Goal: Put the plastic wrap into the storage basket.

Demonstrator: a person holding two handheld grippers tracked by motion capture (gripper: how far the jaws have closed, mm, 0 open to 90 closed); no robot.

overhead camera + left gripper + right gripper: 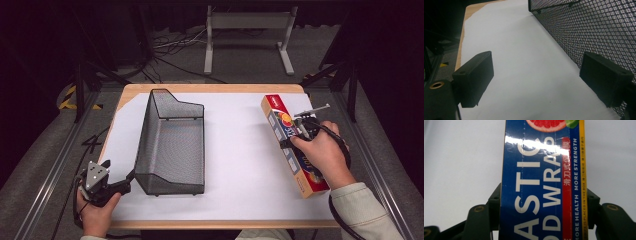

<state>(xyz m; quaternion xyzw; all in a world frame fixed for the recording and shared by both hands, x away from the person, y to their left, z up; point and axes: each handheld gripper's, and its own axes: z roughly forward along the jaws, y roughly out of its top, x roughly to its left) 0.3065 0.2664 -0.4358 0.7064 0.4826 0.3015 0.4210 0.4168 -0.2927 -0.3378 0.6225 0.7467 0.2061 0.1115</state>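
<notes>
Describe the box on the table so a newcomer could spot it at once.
Start at the white sheet covering the table, then look right of the black mesh basket. Near the sheet's right edge lies a long, narrow food wrap box, clamped across its width by the right hand-held gripper. It is blue with a red end and grapefruit picture.

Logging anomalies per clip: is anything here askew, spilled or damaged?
Nothing stands out. The long blue plastic-wrap box sits intact in the right gripper, and the black wire-mesh basket stands upright beside the open left gripper.
</notes>
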